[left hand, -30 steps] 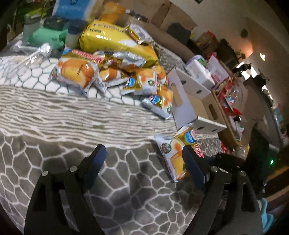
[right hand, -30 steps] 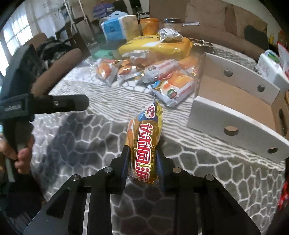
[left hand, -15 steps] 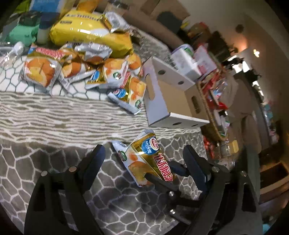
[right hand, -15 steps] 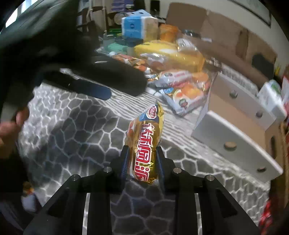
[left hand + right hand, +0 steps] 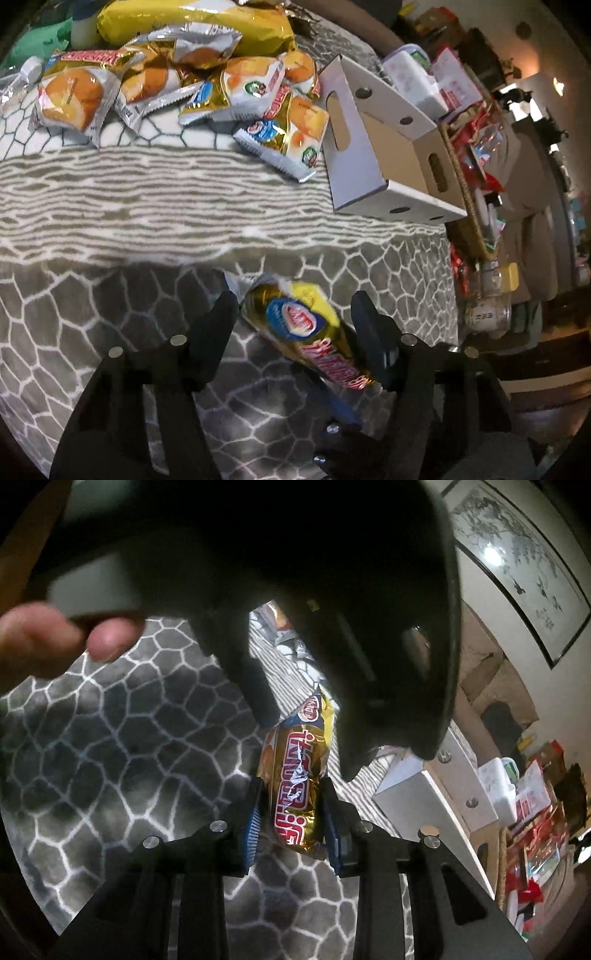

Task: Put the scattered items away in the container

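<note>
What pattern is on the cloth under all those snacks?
Grey cloth with white cracked-stone outlines, plus a band of wavy stripes; clearest in the left wrist view.

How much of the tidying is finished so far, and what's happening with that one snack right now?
Little looks done: what shows of the cardboard box inside is bare. In hand: the right tool grips one gold snack packet, and the left tool is closing around its other end, seemingly a handover. Left: the pile of cake packets and the big yellow bag lie on the patterned cloth.
</note>
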`<state>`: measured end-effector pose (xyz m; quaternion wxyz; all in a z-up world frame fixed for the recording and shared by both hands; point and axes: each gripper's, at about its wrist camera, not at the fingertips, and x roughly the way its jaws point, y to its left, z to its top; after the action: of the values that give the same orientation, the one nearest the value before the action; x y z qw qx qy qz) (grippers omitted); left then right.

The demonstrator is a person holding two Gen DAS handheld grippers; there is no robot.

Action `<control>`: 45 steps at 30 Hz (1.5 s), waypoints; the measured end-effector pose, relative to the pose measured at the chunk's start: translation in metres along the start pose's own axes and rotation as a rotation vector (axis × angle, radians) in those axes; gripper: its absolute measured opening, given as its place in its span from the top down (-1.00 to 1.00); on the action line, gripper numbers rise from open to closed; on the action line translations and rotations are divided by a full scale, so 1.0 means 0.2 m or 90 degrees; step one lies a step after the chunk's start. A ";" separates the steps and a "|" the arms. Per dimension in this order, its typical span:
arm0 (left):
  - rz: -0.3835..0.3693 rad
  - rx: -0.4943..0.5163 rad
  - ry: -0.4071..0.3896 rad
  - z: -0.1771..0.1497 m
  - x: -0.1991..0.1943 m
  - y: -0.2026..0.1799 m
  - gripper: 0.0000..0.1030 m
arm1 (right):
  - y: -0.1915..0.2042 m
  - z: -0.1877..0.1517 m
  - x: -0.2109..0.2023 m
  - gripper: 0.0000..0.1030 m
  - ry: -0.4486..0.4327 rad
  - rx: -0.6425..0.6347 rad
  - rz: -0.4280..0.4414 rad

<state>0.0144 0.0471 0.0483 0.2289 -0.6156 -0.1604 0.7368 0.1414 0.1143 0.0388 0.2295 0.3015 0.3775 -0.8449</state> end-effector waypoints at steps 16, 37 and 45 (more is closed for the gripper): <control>-0.004 -0.029 -0.003 0.01 0.02 0.06 -0.14 | -0.34 -0.08 -0.02 -0.24 -0.030 0.280 0.243; -0.103 0.021 -0.096 0.10 -0.14 -0.19 -0.35 | -0.70 -0.26 -0.03 0.51 -0.024 0.534 0.329; -0.197 0.006 -0.177 0.19 -0.14 -0.38 -0.35 | -0.99 -0.40 -0.18 0.51 -0.059 0.657 0.329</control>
<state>-0.0084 0.0979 0.1184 0.3180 -0.4750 -0.2794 0.7715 0.0715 0.3030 0.1189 0.2678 0.4196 -0.1796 -0.8485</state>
